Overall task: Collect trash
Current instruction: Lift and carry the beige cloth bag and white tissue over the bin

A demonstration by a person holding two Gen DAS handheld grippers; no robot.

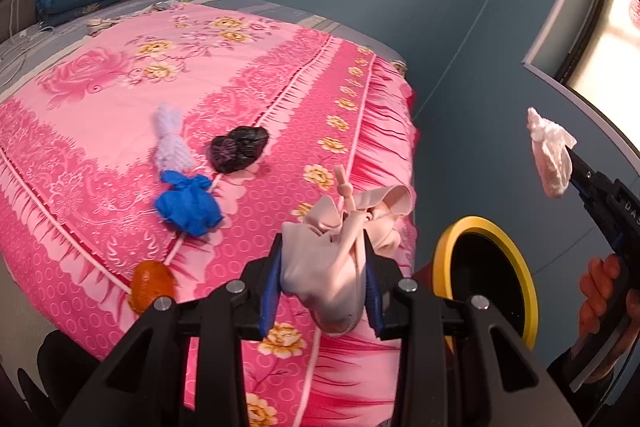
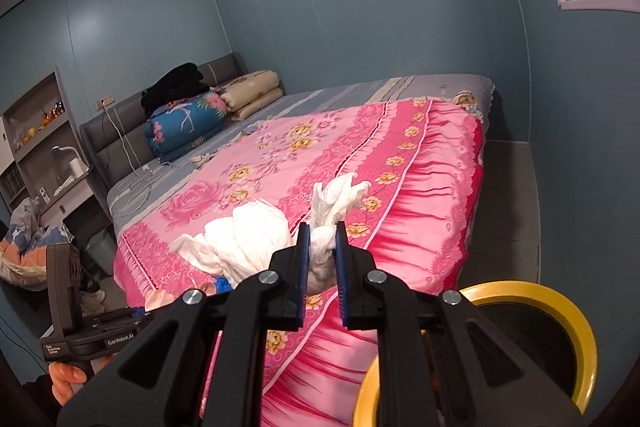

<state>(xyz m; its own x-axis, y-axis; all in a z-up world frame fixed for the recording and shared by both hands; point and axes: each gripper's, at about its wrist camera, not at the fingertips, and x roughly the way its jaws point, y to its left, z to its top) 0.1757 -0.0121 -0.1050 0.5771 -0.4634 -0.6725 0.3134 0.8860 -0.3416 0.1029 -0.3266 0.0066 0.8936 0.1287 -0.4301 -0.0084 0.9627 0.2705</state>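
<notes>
My left gripper [image 1: 322, 251] is shut on a limp beige rubber glove [image 1: 340, 239], held above the near edge of the pink flowered bed [image 1: 120, 99]. My right gripper [image 2: 322, 247] is shut on a crumpled white tissue [image 2: 336, 203]. In the left wrist view that tissue [image 1: 550, 155] hangs in the air at the right. A yellow-rimmed bin [image 1: 520, 255] [image 2: 576, 331] stands on the floor at the bed's corner, below and between both grippers. On the bed lie a blue glove [image 1: 188, 203], a pale lavender wad [image 1: 170, 143], a crumpled black bag [image 1: 238, 149] and an orange object [image 1: 152, 285].
Folded quilts [image 2: 188, 123] and dark clothes are stacked at the headboard, with white cables on the grey sheet. Shelves [image 2: 36, 131] stand by the bed's far side. A strip of floor [image 2: 508, 207] runs between bed and blue wall. A window [image 1: 600, 27] is at the right.
</notes>
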